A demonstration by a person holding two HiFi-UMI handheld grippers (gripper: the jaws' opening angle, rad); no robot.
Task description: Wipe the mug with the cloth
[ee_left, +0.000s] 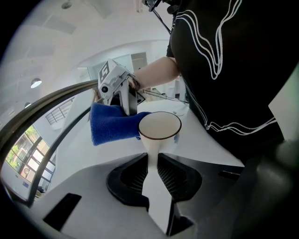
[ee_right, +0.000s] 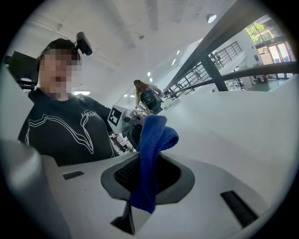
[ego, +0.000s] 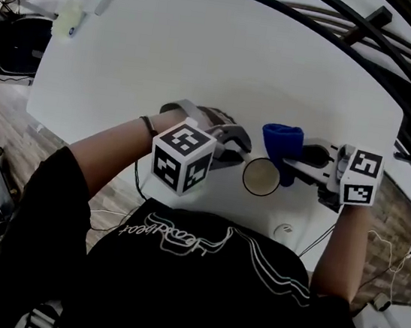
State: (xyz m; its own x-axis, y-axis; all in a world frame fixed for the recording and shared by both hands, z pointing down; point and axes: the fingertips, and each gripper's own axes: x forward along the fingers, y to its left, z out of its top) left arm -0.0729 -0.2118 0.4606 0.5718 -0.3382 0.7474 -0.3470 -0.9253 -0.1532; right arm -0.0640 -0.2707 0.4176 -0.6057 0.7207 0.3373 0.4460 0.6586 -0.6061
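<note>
Shoulders in a black shirt point(ego: 198, 272) fill the bottom of the head view, and both forearms reach up from there to the near edge of the white table point(ego: 205, 61). Left of the middle, the left gripper point(ego: 239, 150) points to the right. In its own view the jaws stand narrow and are closed on the white handle point(ee_left: 152, 161) of the mug point(ego: 261, 177), so the open cup sits just past the fingertips, slightly above the centre of that view. I cannot tell if the mug rests on the table or is lifted a little. From the right side of the head view, the right gripper point(ego: 296, 163) points to the left. Its jaws pinch the blue cloth point(ego: 283, 144), which rises folded from between the fingers and touches the outer wall of the mug at its upper right. Farther away, the table is bare until a small pale object point(ego: 78, 16) in the upper left corner, too small to tell.
</note>
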